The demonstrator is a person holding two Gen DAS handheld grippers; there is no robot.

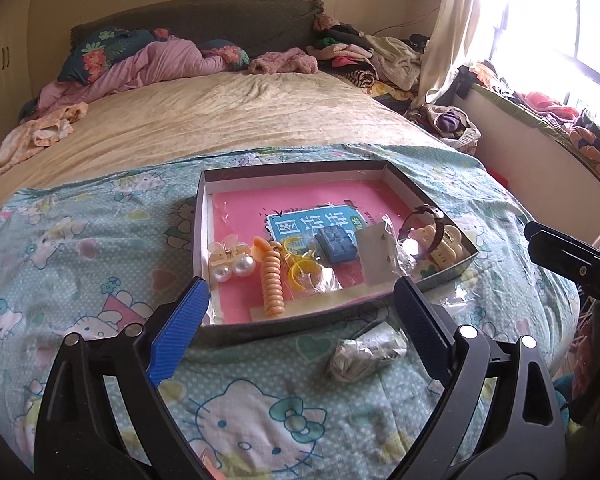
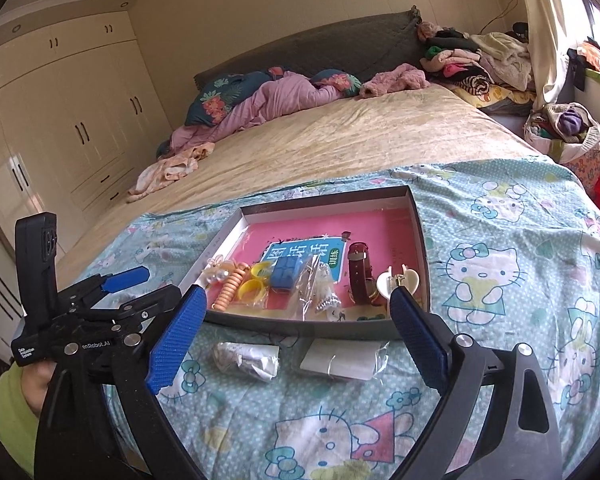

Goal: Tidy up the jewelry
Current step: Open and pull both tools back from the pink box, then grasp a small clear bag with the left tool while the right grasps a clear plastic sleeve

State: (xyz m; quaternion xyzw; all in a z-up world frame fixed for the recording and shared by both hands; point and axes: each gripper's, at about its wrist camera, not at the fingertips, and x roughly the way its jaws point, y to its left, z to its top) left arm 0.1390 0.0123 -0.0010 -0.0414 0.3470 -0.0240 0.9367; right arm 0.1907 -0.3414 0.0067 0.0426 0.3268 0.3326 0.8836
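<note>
On a bed spread with a cartoon-cat sheet (image 2: 500, 280), the tray (image 2: 418, 240) of jewelry is faced by the left gripper (image 1: 300, 320) and right gripper (image 2: 296, 312), both wide open and empty, so a pick-up of the crumpled packet (image 2: 246, 360) lying just outside is judged next.

The left wrist view looks forward and down along its own blue-padded fingers (image 1: 188, 320) from just before the near edge of the shallow grey cardboard tray (image 1: 216, 240), facing the dark padded headboard (image 1: 204, 20). The right wrist view sits a little farther right (and slightly higher), facing the same way over that tray (image 2: 420, 240). Both share the tray, the cartoon-cat printed blue bedsheet (image 1: 80, 248) and the bed beyond.
</note>
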